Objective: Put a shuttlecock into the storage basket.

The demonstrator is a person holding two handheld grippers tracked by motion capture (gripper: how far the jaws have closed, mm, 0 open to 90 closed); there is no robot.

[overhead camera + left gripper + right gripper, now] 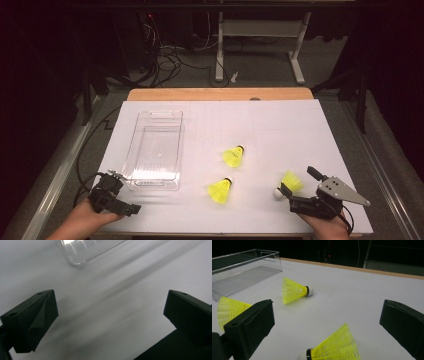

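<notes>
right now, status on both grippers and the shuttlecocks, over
Left gripper open, idle beside clear tray. Right gripper open, jaws around nearest shuttlecock, not closed. Two other shuttlecocks on the table, tray empty. Nothing in the way.

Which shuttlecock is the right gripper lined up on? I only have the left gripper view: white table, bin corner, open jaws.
Observer: The nearest shuttlecock. It lies between the right gripper's open jaws, not yet held.
Operator: How many shuttlecocks in total?
Observer: Three on the table: that one, a middle shuttlecock and a far shuttlecock.
Operator: Anything in the bin?
Observer: No, the clear bin is empty in the high view.
Operator: Where is the left gripper relative to it?
Observer: The left gripper sits just off the bin's near left corner, open, holding nothing.
</notes>
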